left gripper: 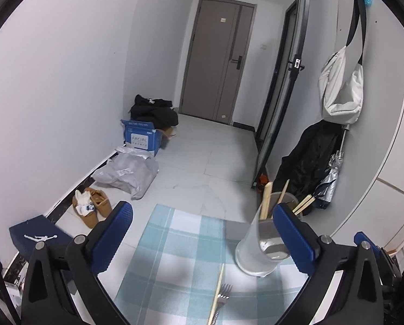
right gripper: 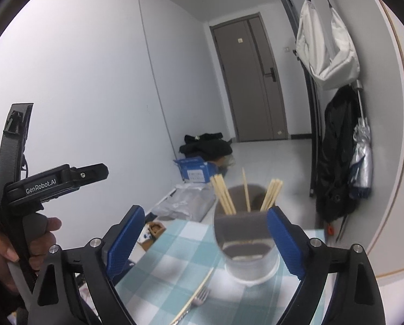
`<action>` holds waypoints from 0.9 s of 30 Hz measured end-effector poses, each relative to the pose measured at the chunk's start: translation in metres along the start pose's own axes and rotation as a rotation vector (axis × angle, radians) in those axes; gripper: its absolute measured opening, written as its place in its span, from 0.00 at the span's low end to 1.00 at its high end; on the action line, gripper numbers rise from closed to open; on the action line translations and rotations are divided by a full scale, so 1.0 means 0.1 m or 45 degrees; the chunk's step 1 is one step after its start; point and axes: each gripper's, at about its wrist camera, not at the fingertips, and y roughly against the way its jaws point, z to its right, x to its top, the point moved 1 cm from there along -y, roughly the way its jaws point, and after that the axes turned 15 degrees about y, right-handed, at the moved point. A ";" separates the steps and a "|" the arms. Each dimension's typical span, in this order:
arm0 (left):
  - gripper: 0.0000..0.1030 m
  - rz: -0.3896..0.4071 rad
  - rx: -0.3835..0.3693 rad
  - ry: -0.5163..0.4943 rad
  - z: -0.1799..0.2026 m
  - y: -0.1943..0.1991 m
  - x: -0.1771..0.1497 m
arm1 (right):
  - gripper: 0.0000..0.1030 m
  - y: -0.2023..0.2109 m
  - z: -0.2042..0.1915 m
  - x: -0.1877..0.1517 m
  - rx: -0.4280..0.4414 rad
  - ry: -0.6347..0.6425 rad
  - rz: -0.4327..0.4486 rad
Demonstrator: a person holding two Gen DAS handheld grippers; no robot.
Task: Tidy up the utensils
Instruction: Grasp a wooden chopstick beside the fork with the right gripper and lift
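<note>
A clear plastic cup [left gripper: 256, 246] holding several wooden chopsticks [left gripper: 265, 200] stands on a teal checked tablecloth [left gripper: 174, 243]. In front of it lie a metal fork [left gripper: 223, 293] and a single chopstick [left gripper: 217, 289]. My left gripper [left gripper: 204, 239] is open and wide, with the cup just inside its right finger and nothing gripped. In the right wrist view the cup [right gripper: 246, 246] and its chopsticks [right gripper: 223, 197] stand between the spread blue pads of my right gripper [right gripper: 206, 243], close to the right pad. The fork [right gripper: 200, 296] lies below it.
A hand [right gripper: 1, 246] holds the left gripper's black body [right gripper: 52, 181] at the left. On the floor are tan shoes [left gripper: 93, 208], a grey bag [left gripper: 128, 173] and blue boxes [left gripper: 142, 136]. A white bag [left gripper: 342, 89], black coat [left gripper: 310, 159] and umbrella [left gripper: 329, 181] hang on the right wall.
</note>
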 end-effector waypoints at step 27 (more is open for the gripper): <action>0.99 -0.130 0.125 0.059 -0.63 -0.33 -0.46 | 0.89 -0.60 -0.35 -1.00 0.042 -0.035 -0.417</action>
